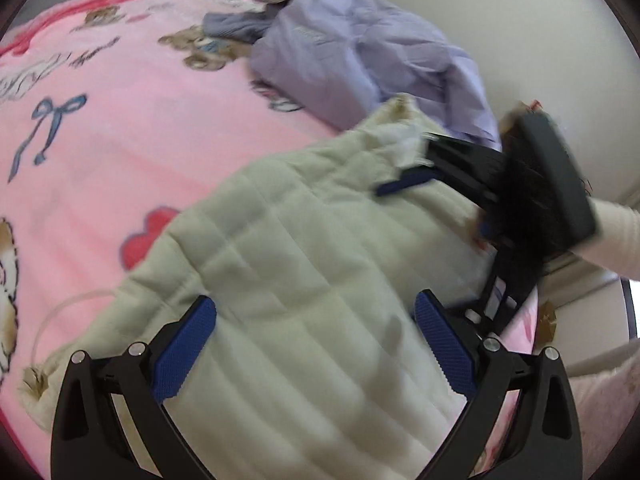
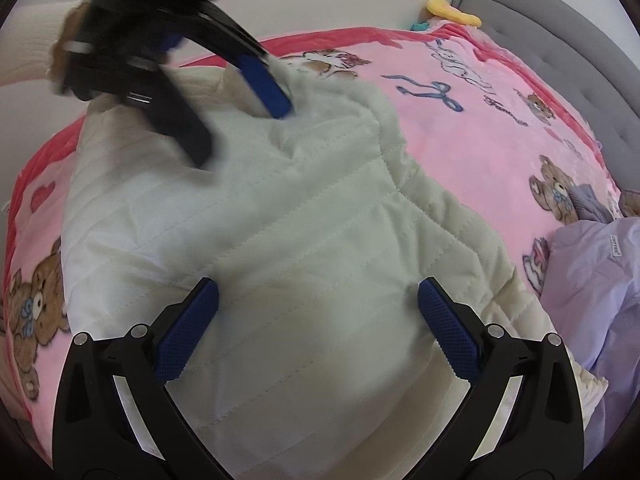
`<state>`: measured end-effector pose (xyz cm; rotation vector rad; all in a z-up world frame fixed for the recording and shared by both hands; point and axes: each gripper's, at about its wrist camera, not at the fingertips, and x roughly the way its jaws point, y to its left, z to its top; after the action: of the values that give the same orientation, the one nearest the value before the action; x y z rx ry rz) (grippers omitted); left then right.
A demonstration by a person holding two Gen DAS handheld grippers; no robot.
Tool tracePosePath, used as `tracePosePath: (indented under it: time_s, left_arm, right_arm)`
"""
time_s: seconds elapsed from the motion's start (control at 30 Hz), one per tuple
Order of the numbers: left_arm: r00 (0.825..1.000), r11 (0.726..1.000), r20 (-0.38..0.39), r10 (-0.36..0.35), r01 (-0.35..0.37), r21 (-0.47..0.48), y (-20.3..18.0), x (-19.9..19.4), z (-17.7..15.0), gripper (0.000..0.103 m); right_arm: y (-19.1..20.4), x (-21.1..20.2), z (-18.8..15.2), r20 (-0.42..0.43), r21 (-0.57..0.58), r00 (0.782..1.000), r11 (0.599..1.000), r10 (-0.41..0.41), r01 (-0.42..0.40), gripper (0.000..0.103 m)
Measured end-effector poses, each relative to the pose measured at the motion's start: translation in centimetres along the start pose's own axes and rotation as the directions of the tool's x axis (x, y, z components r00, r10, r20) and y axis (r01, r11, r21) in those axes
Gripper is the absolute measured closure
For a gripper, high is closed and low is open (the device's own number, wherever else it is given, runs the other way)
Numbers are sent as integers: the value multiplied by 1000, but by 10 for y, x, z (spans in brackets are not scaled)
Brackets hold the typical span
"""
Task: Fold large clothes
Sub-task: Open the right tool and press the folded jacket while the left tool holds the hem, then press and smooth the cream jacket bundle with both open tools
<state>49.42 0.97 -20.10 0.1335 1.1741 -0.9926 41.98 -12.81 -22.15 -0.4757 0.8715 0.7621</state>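
A cream quilted jacket (image 1: 304,280) lies bunched on the pink bed blanket; it also fills the middle of the right wrist view (image 2: 288,248). My left gripper (image 1: 316,312) is open, its blue pads wide apart over the jacket. It also shows blurred at the jacket's far edge in the right wrist view (image 2: 264,88). My right gripper (image 2: 318,304) is open over the jacket's near part. In the left wrist view it shows blurred at the jacket's far right corner (image 1: 416,172). No fabric is seen pinched.
A pink teddy-bear blanket (image 1: 100,128) covers the bed. A crumpled lavender garment (image 1: 352,56) lies past the jacket, also at the right in the right wrist view (image 2: 592,280). A grey padded headboard (image 2: 560,40) and a yellow toy (image 2: 452,12) stand at the far end.
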Motion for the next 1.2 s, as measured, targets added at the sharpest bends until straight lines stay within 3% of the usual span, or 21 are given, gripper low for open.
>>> tracePosePath:
  time_s: [0.13,0.33,0.53,0.6,0.73,0.9,1.03,1.2]
  left_arm:
    - [999,998,-37,-11,8,-65,29,19,-1,6]
    - [997,985,51,-60,67,-156,50,7,-19,8]
    - [998,997,41,56,-53,-60,33,22,-29,8]
    - [997,997,44,56,-54,-59,32,24,-27,5]
    - [996,996,59,61,-58,-61,26,6,-22,5]
    - [983,984,55,178,-179,25,-4,-18,-42,5]
    - [987,989,66,147,-148,5,-19,-27,-75,5]
    - [987,987,64,144,-139,-77,-10,-14,-99,5]
  right_arm:
    - [-3,1,-1,-10,22,1000,1000,-13,13,8]
    - [-3,1,-3,11,30,999,999,-31,31,8]
    - [0,6,-5,16,31,999,999,-36,36,8]
    - [-1,7,-5,11,33,999,999,-34,33,8]
    - [-4,-4,-2,26,64,999,998,-25,23,8]
    - [-9,-36,-12,70,144,994,987,-88,77,8]
    - [-6,-47,-35,59,113,986,982,-158,150,8]
    - [-18,-22,-53,-16,277,997,958,-77,79,8]
